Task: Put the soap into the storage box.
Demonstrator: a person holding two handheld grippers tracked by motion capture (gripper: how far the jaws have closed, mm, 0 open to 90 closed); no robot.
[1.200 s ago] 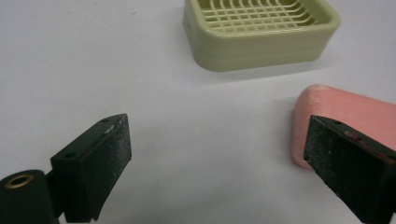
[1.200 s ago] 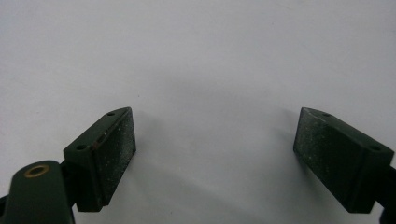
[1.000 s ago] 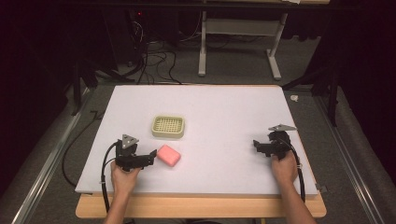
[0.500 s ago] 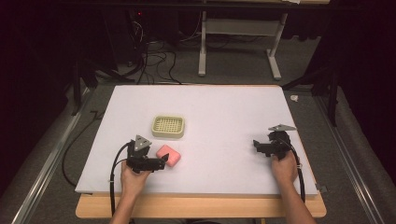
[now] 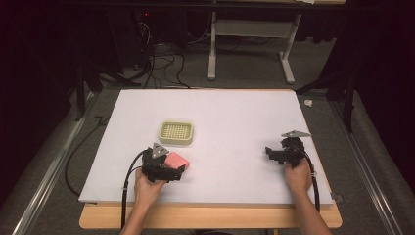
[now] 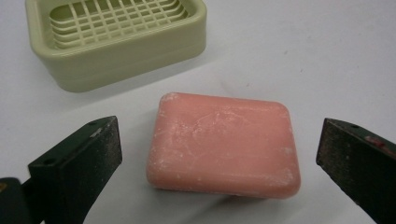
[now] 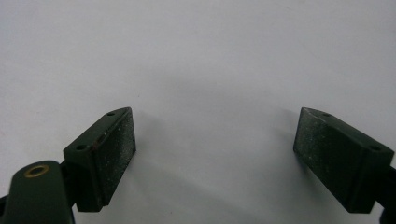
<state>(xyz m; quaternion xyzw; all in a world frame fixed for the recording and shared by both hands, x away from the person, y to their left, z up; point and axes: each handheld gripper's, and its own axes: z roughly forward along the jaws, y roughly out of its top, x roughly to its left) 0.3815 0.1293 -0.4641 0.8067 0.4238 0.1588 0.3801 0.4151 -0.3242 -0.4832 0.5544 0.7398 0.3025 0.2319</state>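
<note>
Pink soap [image 6: 223,144] lies between left hand-held gripper [image 6: 219,154] jaws, just opened, untouched.

no readable text, labels, brands, numbers or signs on anything in view

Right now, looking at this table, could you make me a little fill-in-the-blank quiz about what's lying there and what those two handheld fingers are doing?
1. The bar of soap lying on the table is ____ in colour.
2. The soap dish has a grid bottom and holds ____.
3. The left gripper has its fingers on either side of the ____, not yet pressing it.
4. Between the fingers of the right gripper lies only the bare ____.

Missing words: pink; nothing; soap; table
</note>
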